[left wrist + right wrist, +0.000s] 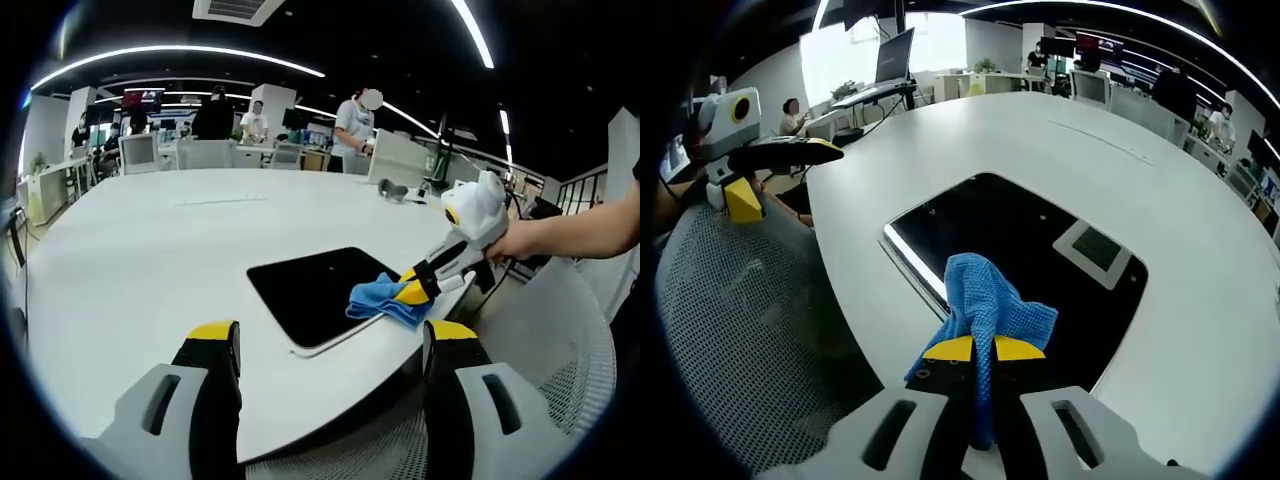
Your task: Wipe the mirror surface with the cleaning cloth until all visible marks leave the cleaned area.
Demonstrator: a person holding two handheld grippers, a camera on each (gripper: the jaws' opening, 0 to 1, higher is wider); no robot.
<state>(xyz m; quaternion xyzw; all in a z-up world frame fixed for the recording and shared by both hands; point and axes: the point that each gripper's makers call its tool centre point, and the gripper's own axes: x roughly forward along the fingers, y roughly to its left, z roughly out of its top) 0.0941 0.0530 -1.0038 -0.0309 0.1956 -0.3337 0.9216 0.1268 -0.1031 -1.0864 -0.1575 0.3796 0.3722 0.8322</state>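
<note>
Item: mirror (1030,255), dark, flat on the white table (150,250); in the left gripper view we see it at centre, in the right gripper view just past the jaws at 12 o'clock. Item: blue cloth (985,310), resting on the mirror's near edge. Right gripper (983,350): jaws clamped on the cloth. Left gripper (330,345): jaws apart, holding nothing, above the table edge.

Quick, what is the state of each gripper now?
Left gripper: open, holding nothing.
Right gripper: closed on the blue cloth, at the mirror edge.
</note>
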